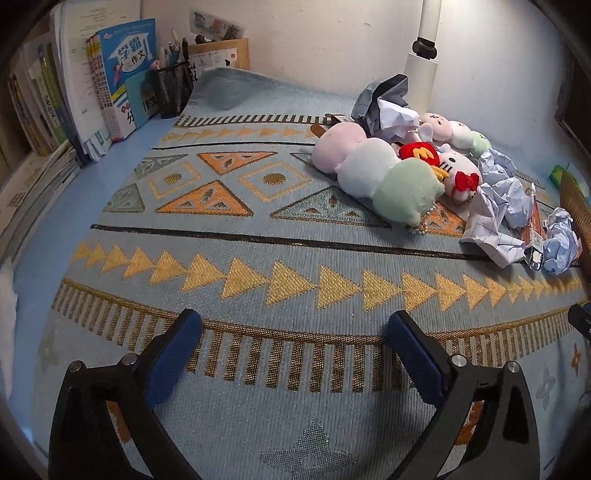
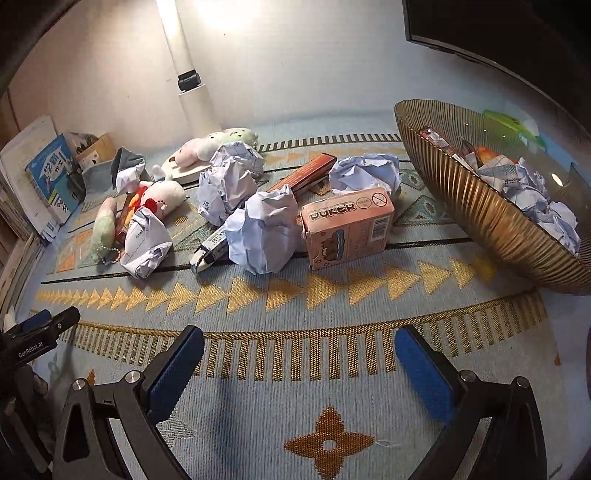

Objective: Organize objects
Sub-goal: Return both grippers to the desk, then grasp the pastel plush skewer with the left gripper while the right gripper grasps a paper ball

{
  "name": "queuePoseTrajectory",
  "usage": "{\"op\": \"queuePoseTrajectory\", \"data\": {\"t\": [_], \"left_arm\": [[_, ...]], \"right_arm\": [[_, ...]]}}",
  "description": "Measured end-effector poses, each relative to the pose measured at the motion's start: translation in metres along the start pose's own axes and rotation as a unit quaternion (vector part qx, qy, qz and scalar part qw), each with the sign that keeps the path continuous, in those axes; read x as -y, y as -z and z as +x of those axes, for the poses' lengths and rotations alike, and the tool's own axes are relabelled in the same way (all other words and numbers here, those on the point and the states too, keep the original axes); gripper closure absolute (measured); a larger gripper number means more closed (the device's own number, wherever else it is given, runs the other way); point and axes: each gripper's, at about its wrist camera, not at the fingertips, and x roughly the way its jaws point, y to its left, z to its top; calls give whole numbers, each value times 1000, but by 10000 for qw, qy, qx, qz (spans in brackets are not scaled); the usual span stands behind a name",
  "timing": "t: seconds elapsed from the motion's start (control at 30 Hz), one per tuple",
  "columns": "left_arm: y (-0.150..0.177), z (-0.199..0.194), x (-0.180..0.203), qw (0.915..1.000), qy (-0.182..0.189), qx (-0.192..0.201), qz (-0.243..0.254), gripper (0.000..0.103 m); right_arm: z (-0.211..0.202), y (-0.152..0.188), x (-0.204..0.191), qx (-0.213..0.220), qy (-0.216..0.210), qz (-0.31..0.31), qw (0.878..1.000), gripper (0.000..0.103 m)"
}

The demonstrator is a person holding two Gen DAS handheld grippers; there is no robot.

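Note:
My left gripper (image 1: pixel 295 325) stands open over the patterned mat (image 1: pixel 258 254), nothing between its blue pads. Far right of it lie a pastel plush (image 1: pixel 376 170), a white kitty plush with a red bow (image 1: pixel 461 175) and crumpled paper balls (image 1: pixel 506 192). My right gripper (image 2: pixel 299 343) is open too, above bare mat (image 2: pixel 295 387). Ahead of it sit a crumpled paper ball (image 2: pixel 264 230), a pink poker card box (image 2: pixel 347 227), a long red-brown box (image 2: pixel 306 173) and more paper balls (image 2: pixel 365 171). A ribbed golden bowl (image 2: pixel 480 218) at the right holds paper balls (image 2: pixel 535 199).
Books (image 1: pixel 122 74) and a black mesh pen cup (image 1: pixel 171 88) stand at the back left by the wall. A white lamp post (image 1: pixel 424 48) rises at the back. A dark monitor (image 2: pixel 480 29) is at the upper right. My left gripper's tip (image 2: pixel 44 325) shows at the right wrist view's left edge.

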Motion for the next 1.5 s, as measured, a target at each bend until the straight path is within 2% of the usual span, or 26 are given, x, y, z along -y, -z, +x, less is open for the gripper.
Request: {"op": "queuePoseTrajectory", "data": {"t": [0.27,0.33,0.4,0.47,0.53,0.6,0.7,0.8,0.87,0.9,0.93,0.97,1.0,1.07,1.1,1.13,1.27,1.4,1.5], "left_arm": [[-2,0,-1,9999,-117,0,-17,1],[-7,-13,-8,9988,-220,365,-230,3],[-18,-23,-17,9965,213,679,-442,3],[-37,-23,-21,9933,667,661,-678,3],[-59,-13,-20,9884,1149,530,-840,2],[-77,5,-16,9854,1329,351,-1001,2],[-94,33,-8,9795,1602,100,-1219,2],[-97,51,9,9790,1601,-50,-1259,3],[-94,59,23,9827,1502,-42,-1088,8],[-92,57,31,9874,1281,112,-918,14],[-93,58,40,9898,1215,79,-745,32],[-93,57,47,9913,1157,127,-607,36],[-92,58,51,9918,1150,111,-550,36],[-91,57,53,9914,1181,151,-546,41],[-91,57,52,9903,1248,153,-596,42],[-90,55,50,9886,1342,148,-667,44],[-74,30,40,9867,1422,281,-736,45],[-40,1,20,9902,1124,412,-726,45],[-18,-7,3,9905,972,431,-874,44]], "right_arm": [[-6,0,-5,108,-162,-176,9997,0],[-12,-2,-9,218,-421,-281,9985,0],[-14,-4,-15,221,-538,-337,9977,0],[-14,-10,-24,231,-852,-322,9956,0],[-14,-20,-41,333,-988,-376,9938,0],[-11,-31,-62,437,-969,-584,9926,0],[5,-45,-89,306,-1029,-941,9898,0],[31,-56,-107,91,-1058,-1055,9887,0],[46,-59,-115,3,-1028,-1110,9885,0],[53,-61,-118,-45,-1047,-1114,9882,0],[58,-61,-121,-59,-1074,-1131,9878,0],[63,-62,-124,-80,-1066,-1167,9874,2],[68,-62,-127,-137,-1020,-1206,9874,6],[75,-61,-130,-307,-1183,-1257,9845,40],[74,-59,-131,-267,-1157,-1308,9843,45],[71,-58,-131,-252,-1139,-1345,9840,54],[47,-45,-125,-120,-1211,-1409,9825,56],[4,-19,-115,110,-1457,-1647,9755,56],[-9,0,-104,134,-1641,-1628,9728,56]]}}
